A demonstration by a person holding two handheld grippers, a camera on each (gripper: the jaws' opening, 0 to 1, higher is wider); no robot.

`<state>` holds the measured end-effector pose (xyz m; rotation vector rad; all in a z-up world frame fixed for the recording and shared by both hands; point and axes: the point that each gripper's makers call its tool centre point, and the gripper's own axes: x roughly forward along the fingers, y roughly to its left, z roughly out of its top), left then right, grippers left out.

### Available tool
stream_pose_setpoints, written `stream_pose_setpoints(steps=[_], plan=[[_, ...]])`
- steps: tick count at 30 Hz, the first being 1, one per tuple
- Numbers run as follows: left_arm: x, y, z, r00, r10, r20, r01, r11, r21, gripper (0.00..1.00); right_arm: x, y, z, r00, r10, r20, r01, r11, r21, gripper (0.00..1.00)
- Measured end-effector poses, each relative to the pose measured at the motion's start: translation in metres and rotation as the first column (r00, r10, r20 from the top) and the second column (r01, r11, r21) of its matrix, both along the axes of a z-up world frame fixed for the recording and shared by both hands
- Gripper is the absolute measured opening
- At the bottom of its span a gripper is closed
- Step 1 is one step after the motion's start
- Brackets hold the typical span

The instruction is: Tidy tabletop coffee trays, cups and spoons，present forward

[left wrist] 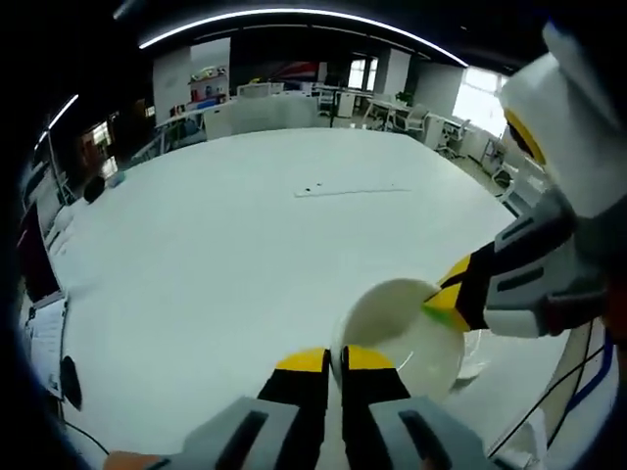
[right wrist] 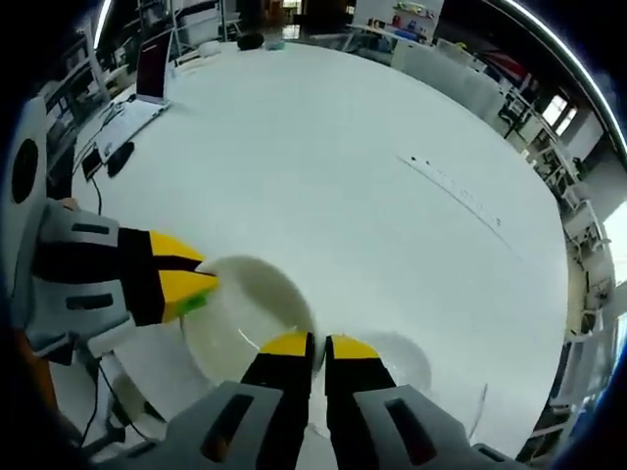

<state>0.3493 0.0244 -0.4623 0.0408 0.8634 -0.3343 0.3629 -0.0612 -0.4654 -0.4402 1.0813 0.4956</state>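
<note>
Two grippers — left (left wrist: 334, 359), right (right wrist: 310, 345) — pinch the white cup's (left wrist: 402, 333) opposite rims, fingers closed.

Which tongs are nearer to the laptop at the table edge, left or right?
Left. The left tongs grip the white cup on the side facing the laptop; the right tongs grip its opposite rim.

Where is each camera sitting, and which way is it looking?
Left gripper view: rides on the left gripper, looking forward along its jaws, which pinch the near rim of a white cup, and on across the white table; the right gripper reaches in from the right.
Right gripper view: rides on the right gripper, looking over the cup and the table toward a laptop; the left gripper comes in from the left.
Shared: both grippers gripping the same cup's rim, the table.
</note>
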Motion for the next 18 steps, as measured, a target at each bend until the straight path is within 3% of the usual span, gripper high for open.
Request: stream_pose_setpoints(steps=[18], plan=[[0.005, -0.082, -0.006, 0.989, -0.137, -0.062, 0.136, 0.99, -0.02, 0.05, -0.017, -0.085, -0.009, 0.989, -0.128, -0.07, 0.128, 0.992, -0.002, 0.04]])
